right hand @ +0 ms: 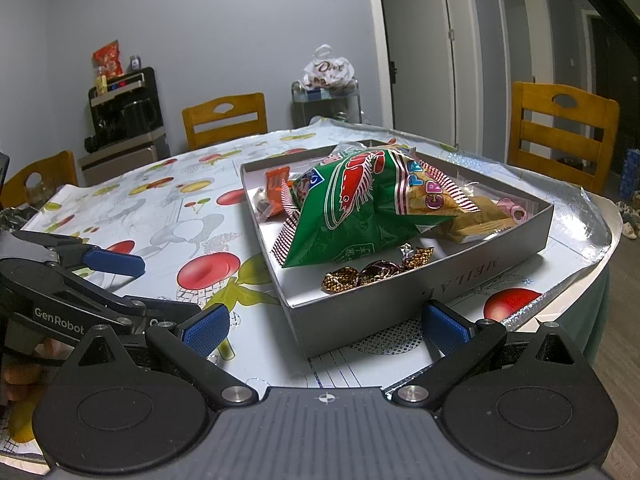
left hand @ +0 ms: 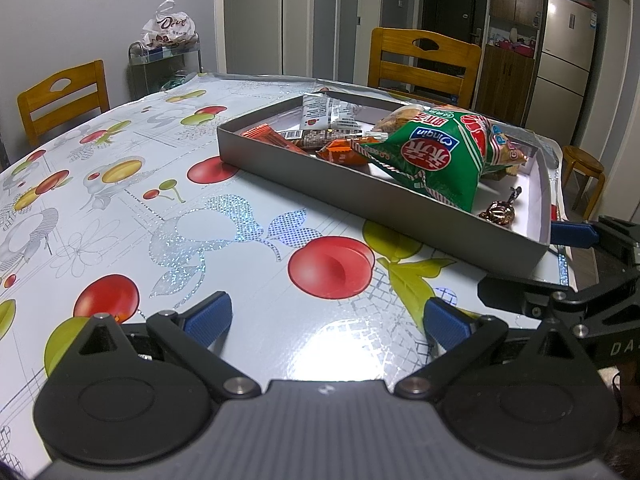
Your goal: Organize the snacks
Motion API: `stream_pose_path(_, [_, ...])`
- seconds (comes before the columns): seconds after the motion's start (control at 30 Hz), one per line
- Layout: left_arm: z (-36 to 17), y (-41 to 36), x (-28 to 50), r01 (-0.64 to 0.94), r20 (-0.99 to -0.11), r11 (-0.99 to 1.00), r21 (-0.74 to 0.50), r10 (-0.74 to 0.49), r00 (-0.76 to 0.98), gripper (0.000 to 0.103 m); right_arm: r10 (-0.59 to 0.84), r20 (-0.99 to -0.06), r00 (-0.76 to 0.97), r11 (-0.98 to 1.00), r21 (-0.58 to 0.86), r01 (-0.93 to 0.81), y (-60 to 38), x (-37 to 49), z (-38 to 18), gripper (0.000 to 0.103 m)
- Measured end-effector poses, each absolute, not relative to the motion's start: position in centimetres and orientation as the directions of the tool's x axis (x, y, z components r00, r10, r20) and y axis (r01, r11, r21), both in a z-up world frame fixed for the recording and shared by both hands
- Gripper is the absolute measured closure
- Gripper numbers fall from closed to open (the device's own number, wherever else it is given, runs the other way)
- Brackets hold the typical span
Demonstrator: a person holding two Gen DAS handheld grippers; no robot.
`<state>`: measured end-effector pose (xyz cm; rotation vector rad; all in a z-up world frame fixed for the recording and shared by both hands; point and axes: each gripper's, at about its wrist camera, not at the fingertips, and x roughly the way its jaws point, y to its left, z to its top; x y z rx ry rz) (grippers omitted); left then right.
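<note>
Both sets of tongs nearest the lens, empty. Left tongs (left hand: 327, 318) spread wide, blue pads apart, low over bare table (left hand: 160, 208) short of the tray. Right tongs (right hand: 326, 328) also spread wide, pinching nothing, with the near corner of the tray (right hand: 432, 280) lying between the pads; cannot tell whether either pad touches the tray wall.

Container: one shallow grey tray, white inside, sitting on the fruit-print tablecloth near the table's right edge. All snacks seen on the table are inside it.

Contents, counted where visible:
- green prawn-cracker bag (right hand: 352, 208): 1, largest item, lying across the middle and covering things beneath.
- foil-wrapped candies (right hand: 376, 270): 3 in the right wrist view, brown-gold, loose in the near corner, close together.
- orange packets (left hand: 344, 150): 2 in the left wrist view, on the far side of the green bag.
- white-grey packet (left hand: 328, 114): 1, at the far end.
- dark brown bar with barcode (left hand: 320, 136): 1.
- tan biscuit pack (right hand: 476, 220): 1, partly under the green bag.
- pink-printed pack (right hand: 514, 208): 1, at the tray's right wall; contents not legible.
</note>
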<state>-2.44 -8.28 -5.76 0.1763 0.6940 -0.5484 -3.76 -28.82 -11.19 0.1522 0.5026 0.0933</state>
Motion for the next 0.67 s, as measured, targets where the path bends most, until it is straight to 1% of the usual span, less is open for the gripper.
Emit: stream_pose_path(0.67, [-5.77, -8.3, -2.41, 0.534, -0.649, 0.845, -0.026, -0.421, 0.634, 0.0, 0.123, -0.475, 0.871, 0.986, 0.155, -0.054, -28.76, -3.77, -11.16, 0.0])
